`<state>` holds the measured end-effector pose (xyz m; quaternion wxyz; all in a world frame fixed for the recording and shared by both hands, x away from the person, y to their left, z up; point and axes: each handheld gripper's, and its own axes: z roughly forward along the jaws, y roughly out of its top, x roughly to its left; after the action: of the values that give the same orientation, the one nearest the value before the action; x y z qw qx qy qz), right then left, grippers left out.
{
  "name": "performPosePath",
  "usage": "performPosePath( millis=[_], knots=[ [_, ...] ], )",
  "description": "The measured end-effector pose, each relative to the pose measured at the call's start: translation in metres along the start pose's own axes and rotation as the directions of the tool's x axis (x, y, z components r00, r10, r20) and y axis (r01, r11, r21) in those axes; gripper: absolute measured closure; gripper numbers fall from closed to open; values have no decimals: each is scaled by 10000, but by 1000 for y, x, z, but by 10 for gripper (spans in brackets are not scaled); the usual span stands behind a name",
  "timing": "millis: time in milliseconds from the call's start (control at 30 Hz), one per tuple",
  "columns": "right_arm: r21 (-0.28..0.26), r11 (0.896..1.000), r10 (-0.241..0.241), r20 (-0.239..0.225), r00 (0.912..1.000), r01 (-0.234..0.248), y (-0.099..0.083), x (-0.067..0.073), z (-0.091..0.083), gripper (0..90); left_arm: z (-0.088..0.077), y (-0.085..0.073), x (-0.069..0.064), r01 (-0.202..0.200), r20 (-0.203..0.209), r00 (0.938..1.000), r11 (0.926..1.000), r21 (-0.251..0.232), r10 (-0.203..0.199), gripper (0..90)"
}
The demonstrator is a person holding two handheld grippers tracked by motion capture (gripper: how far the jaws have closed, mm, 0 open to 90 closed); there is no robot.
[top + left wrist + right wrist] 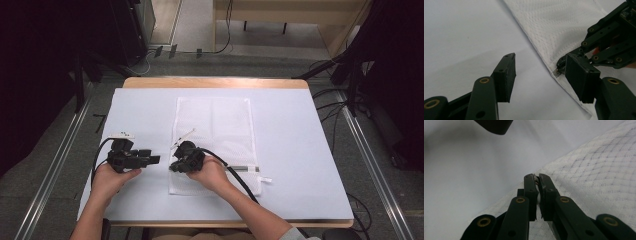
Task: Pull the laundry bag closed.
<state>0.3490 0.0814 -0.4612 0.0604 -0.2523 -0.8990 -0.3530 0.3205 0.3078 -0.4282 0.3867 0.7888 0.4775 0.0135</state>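
Right gripper (pixel 537 178) pinched zipper pull (pixel 557 72) at mesh bag (pixel 212 125) edge; left gripper (pixel 539 67) spread, idle. Thin grip: your tug risked slip, bag dragging across bench (pixel 300 150).

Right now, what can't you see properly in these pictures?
- The small metal piece on the mesh bag edge, left gripper view: half hidden by the right gripper.
- The same piece, right gripper view: covered by the shut jaws.
- High view: too small; the right hand covers that spot.
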Motion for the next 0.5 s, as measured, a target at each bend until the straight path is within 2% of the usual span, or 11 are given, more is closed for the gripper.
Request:
performPosePath(
  millis=[367, 400, 500],
  knots=[
    [-524, 9978, -406, 152, 9991, 413, 10, 0, -17, 876, 4, 0, -4, -183, 341, 9993, 9998, 113, 179, 431],
    [-589, 9977, -333, 175, 9993, 343, 11, 0, -19, 876, 5, 1, -4, -211, 417, 9989, 9997, 136, 205, 432],
    [-653, 9973, -311, 195, 9993, 323, 14, -1, -22, 876, 8, 0, -8, -486, 602, 9971, 9982, 343, 465, 440]
  ],
)
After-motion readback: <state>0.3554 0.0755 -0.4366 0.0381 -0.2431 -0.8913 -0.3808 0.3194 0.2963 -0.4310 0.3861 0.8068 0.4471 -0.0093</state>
